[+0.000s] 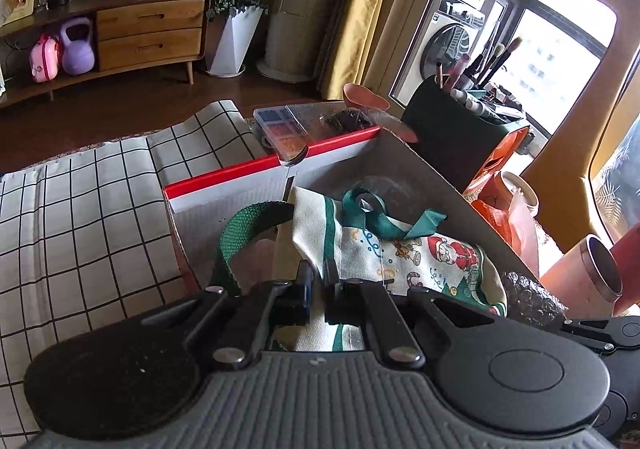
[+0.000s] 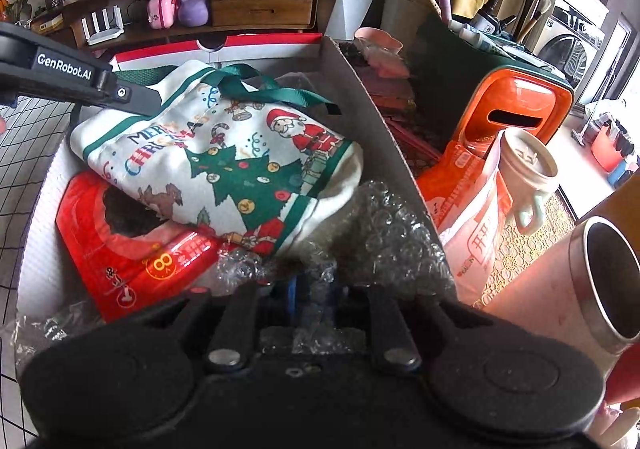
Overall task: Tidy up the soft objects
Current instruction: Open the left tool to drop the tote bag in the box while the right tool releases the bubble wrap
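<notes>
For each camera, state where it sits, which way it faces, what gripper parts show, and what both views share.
Left wrist: on the left gripper, facing along its fingers into the cardboard box; jaws closed on the Christmas bag.
Right wrist: on the right gripper, looking down into the box at the bubble wrap; the left gripper's arm crosses upper left.
Shared: bag, box, bubble wrap, steel cup.

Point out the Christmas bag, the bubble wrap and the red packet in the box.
Christmas bag (image 2: 240, 165): right wrist view, on the printed green tree.
Bubble wrap (image 2: 384, 225): right wrist view, on the crumpled clear sheet.
Red packet (image 2: 120, 249): right wrist view, on its glossy red front.
</notes>
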A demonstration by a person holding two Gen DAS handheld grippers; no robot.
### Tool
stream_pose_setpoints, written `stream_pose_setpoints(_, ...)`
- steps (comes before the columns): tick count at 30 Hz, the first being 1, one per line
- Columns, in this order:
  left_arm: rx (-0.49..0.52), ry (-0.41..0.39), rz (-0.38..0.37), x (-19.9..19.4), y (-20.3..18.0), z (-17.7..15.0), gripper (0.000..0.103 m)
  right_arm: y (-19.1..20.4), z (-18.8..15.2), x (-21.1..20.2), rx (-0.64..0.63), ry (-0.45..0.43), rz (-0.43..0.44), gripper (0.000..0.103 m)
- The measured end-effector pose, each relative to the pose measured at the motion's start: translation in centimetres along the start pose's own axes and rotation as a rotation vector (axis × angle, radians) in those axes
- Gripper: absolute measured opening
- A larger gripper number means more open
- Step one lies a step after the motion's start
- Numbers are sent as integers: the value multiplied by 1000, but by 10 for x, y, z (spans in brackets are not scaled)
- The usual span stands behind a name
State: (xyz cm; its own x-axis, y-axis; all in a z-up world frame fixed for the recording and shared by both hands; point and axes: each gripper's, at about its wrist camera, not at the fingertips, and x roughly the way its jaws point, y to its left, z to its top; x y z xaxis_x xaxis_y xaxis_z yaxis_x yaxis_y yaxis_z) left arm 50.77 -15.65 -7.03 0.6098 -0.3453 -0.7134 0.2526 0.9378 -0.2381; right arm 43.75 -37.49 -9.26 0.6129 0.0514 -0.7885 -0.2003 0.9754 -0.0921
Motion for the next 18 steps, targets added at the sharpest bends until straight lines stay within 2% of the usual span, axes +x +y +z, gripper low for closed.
stream_pose_setpoints(2, 2, 2, 3, -4, -1, 0, 10, -2, 0, -3, -8, 4, -3, 21)
stream_pose_setpoints(8, 27, -14, 1, -23, -9, 0, 36, -8, -4, -17, -5, -5, -7, 38)
stream_pose_setpoints(10, 21, -27, -13, -31, -10, 0, 55, -9, -5, -24, -10, -14, -8, 44)
stream_pose_setpoints(12, 25, -42, -21, -41, -12, -1, 60, -10, -7, -33, -16, -26, -11, 52)
stream_pose_setpoints(18, 45, -67, -29, -69, -26, -4, 60, -14, -10, -63, 2, -80, 2, 59)
